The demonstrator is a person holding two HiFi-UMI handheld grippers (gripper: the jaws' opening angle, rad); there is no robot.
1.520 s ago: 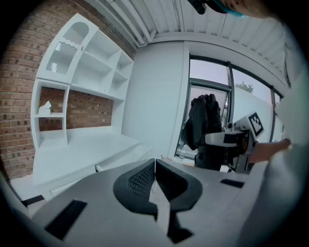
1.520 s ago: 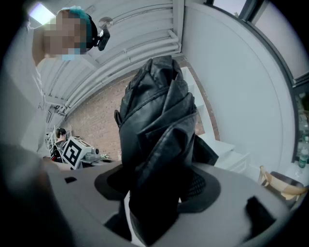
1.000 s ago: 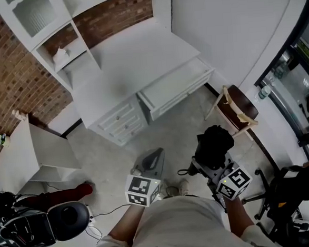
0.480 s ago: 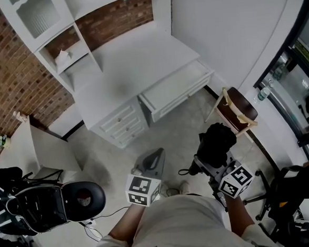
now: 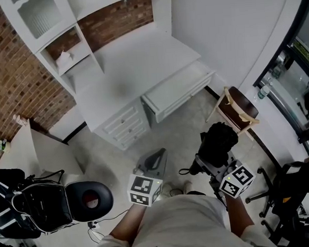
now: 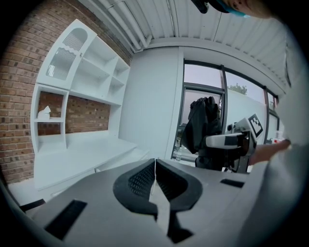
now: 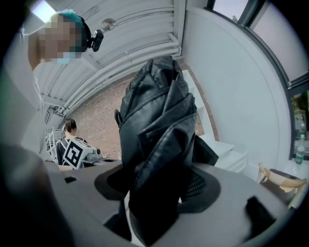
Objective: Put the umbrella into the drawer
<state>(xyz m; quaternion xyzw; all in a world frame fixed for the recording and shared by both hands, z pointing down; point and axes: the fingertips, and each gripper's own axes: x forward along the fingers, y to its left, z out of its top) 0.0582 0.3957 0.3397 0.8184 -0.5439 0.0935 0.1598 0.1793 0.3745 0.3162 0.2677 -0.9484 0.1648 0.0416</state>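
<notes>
A folded black umbrella stands up out of my right gripper, which is shut on it, low and right in the head view. My left gripper hangs beside it to the left, shut with nothing between its jaws. Ahead stands a white desk whose wide drawer under the top is pulled open toward me. Both grippers are well short of the drawer, over the floor.
A stack of small drawers sits under the desk's left half, shelves rise behind it. A wooden stool stands right of the drawer. A black round-topped device on a frame is at the lower left, an office chair base lower right.
The black device at the lower left has rolled right, further into view. Both grippers and the umbrella have hardly shifted; the view has moved slightly.
</notes>
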